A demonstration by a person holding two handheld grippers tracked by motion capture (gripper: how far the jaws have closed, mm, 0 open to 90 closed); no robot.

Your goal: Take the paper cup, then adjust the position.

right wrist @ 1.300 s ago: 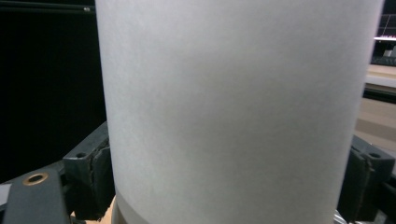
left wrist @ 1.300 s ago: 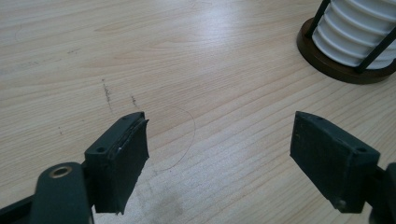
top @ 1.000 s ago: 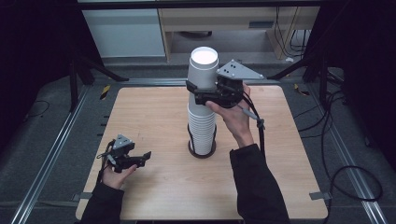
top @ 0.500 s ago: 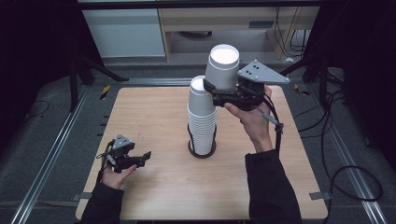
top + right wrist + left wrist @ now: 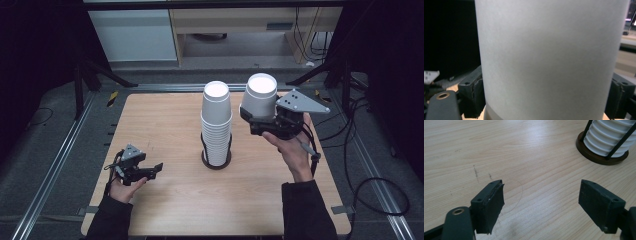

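No readable text or labels anywhere

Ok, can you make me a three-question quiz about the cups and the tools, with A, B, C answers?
1. Where does the cup stack stand?
A. In a dark ring holder mid-table
B. On the floor
C. In the left tool

2. What colour is the held cup?
A. Red
B. White
C. Blue

3. What is the left tool doing?
A. Squeezing a cup
B. Lying upside down
C. Open, holding nothing

Answers:
1 A, the high view shows the stack standing in its holder on the middle of the wooden table.
2 B, its wall shows white between the jaws of the right tool.
3 C, the left gripper view shows bare wood between its jaws, which have just been closing.
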